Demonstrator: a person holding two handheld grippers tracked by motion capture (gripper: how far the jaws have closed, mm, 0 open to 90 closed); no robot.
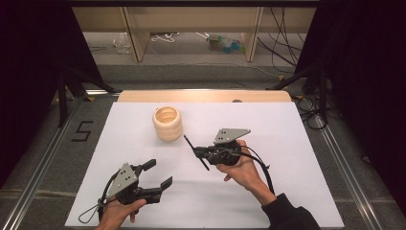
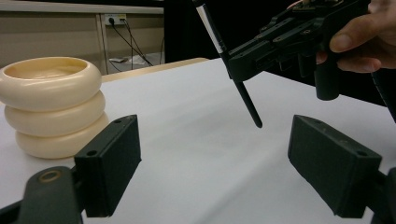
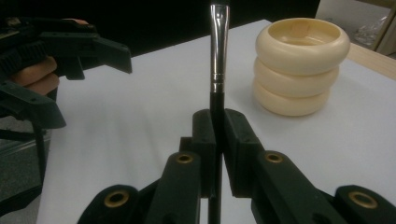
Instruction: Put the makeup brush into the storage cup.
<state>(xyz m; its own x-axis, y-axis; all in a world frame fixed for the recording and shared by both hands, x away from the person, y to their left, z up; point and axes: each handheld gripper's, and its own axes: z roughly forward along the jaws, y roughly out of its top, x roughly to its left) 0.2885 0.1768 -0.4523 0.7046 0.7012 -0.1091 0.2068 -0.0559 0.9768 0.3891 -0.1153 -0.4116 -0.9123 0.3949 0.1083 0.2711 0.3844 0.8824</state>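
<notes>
1. right gripper (image 3: 215, 128) clamps the brush (image 3: 218, 46), held just short of the cream holder (image 1: 167, 123).
2. left gripper (image 1: 152, 173) gapes empty, near the table's (image 1: 287, 129) front edge.
3. next, i'd guess: tip the brush upright over the holder's mouth.

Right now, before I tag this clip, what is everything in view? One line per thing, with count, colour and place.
Ridged holder: one, cream, three stacked bulges, open top, upright on the far-left part of the sheet.
Brush: one, black handle, silver ferrule, dark bristles, clamped in the right tongs, off the table.
Sheet: one, white, covering the tabletop.
Table: one, light wood edge visible at the far side.
Number mark: one, black "5", on the grey floor left of the table.
Cables and clutter: several, mixed colours, on the floor beyond the table.
Left tongs: one, black, open, near-left, held by a hand.
Right tongs: one, black, shut on the brush, right of the holder.
</notes>
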